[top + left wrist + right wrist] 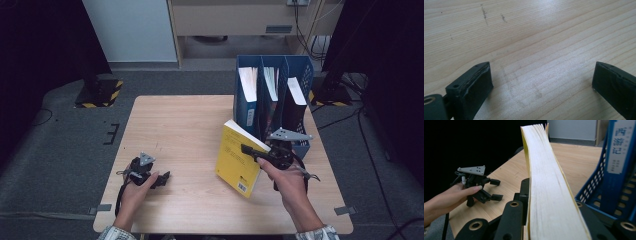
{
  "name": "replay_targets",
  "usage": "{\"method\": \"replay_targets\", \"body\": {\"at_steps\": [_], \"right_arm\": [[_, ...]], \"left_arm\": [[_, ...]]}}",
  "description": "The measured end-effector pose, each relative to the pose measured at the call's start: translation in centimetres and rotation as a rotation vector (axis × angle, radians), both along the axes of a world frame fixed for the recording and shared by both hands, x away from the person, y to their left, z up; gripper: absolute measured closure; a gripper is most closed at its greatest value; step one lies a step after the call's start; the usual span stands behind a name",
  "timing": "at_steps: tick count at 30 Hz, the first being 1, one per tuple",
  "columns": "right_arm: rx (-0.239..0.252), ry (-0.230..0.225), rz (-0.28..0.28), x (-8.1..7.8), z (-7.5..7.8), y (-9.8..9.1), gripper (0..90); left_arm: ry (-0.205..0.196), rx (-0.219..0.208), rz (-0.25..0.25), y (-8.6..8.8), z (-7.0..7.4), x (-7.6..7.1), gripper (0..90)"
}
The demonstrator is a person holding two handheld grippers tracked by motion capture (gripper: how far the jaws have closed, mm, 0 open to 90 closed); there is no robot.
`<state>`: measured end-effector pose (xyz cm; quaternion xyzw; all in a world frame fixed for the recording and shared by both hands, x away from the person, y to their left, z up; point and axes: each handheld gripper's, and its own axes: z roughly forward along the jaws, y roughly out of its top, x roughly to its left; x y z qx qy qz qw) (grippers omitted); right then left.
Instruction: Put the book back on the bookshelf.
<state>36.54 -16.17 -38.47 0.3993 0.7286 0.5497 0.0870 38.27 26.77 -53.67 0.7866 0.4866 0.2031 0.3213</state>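
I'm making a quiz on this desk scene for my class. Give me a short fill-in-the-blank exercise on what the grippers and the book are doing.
1. The right gripper is shut on a book whose cover is ____.
2. The left gripper has its jaws ____, with bare table between them.
3. The file rack beside the book is ____ in colour.
4. The rack has ____ compartments.

Missing words: yellow; open; blue; three

High view overhead; tongs views close, low; all share table (pixel 180 130).
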Motion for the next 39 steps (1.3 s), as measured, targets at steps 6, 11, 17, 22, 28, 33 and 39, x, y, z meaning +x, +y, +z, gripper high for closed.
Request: {"method": "replay_targets", "body": {"at_steps": [6,11,17,22,28,33,39], "right_arm": [[-0.009,0.001,-0.022,-0.6,0.0,-1.4,74.9],[0.013,-0.002,-0.033,-0.9,0.8,-2.1,75.0],[0.034,-0.029,-0.047,-1.0,3.1,-2.9,75.0],[0.049,-0.032,-0.071,-0.6,4.3,-4.1,75.0],[0.074,-0.041,-0.113,-0.6,5.6,-6.1,75.0],[0.076,-0.056,-0.155,-0.7,6.6,-7.7,75.0],[0.092,-0.056,-0.216,-0.6,7.3,-10.0,75.0]], "left_arm": [[0.000,0.000,0.000,0.0,0.0,0.0,2.2],[0.000,0.000,0.000,0.0,0.0,0.0,2.1],[0.000,0.001,0.000,0.0,0.0,0.0,2.0],[0.000,0.001,-0.001,0.0,0.0,0.0,2.0],[0.000,0.001,-0.002,0.0,0.0,0.0,1.8],[0.002,0.003,-0.004,0.0,0.0,0.0,1.8],[0.002,0.004,-0.004,0.0,0.0,0.0,1.8]]}}
